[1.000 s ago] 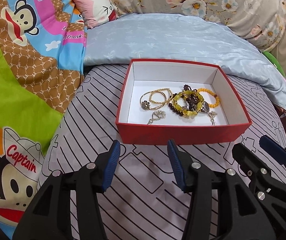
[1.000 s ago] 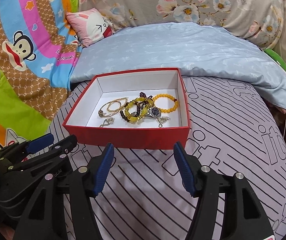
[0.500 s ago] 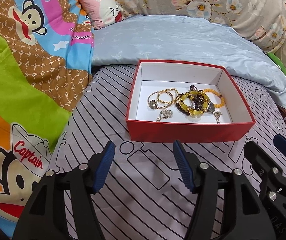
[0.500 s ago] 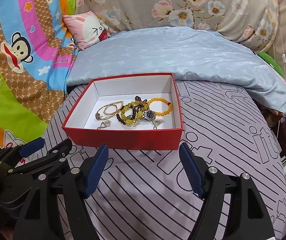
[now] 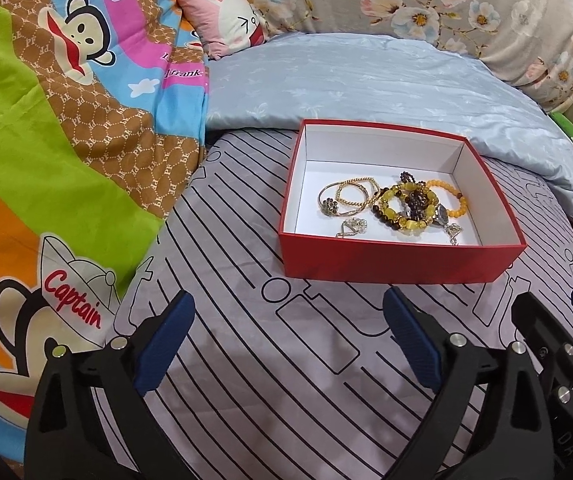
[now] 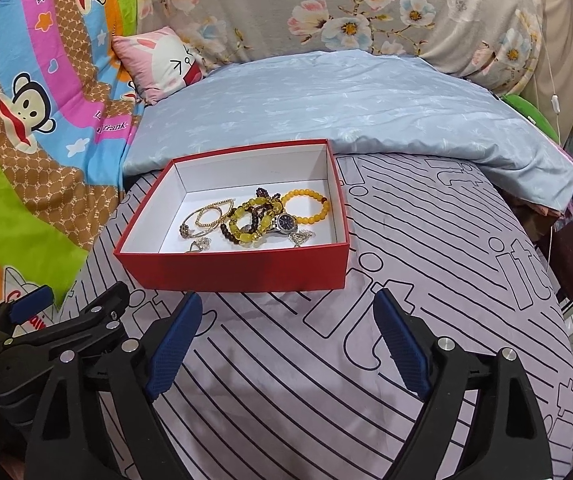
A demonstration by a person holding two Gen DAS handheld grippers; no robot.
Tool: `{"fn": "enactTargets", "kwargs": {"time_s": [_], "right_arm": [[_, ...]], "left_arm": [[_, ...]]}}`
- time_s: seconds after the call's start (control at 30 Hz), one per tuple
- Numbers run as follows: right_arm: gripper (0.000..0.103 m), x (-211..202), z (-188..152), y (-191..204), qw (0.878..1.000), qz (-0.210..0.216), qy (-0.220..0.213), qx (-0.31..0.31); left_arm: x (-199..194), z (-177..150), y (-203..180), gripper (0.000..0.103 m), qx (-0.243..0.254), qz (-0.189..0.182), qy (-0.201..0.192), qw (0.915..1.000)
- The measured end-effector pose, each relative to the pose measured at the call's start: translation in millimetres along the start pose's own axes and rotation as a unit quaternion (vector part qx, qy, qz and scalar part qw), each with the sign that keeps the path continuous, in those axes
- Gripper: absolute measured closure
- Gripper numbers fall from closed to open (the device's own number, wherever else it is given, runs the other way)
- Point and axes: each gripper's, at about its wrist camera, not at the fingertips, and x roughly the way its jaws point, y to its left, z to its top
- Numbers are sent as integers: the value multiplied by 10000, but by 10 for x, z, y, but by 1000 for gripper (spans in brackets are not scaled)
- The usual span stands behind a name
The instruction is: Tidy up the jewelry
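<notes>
A red box with a white inside sits on the striped grey bedsheet; it also shows in the right wrist view. In it lie gold bangles, a yellow-and-brown bead bracelet, an orange bead bracelet, a watch and silver chains. My left gripper is open and empty, short of the box's near wall. My right gripper is open and empty, also just short of the box.
A folded light blue quilt lies behind the box. A cartoon monkey blanket covers the left. A pink pillow and floral bedding are at the back. The bed edge drops off at the right.
Both grippers have drawn back from the box and opened their jaws wider. The jewelry and the box have not moved.
</notes>
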Motion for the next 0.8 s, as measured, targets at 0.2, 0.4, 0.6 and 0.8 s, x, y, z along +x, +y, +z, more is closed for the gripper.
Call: {"fn": "enactTargets", "kwargs": {"time_s": [0.2, 0.4, 0.6, 0.8], "right_arm": [[17, -19, -31, -11, 10000, -62, -12, -16], [17, -27, -48, -23, 10000, -76, 8, -2], [17, -36, -49, -28, 10000, -82, -8, -24], [17, -40, -46, -24, 10000, -91, -13, -21]], "left_arm": [[-11, -36, -12, 10, 18, -10, 38, 10000], [-8, -43, -22, 10, 9, -27, 65, 10000], [-5, -46, -30, 10, -12, -23, 79, 10000], [-2, -42, -23, 10, -26, -34, 94, 9999]]}}
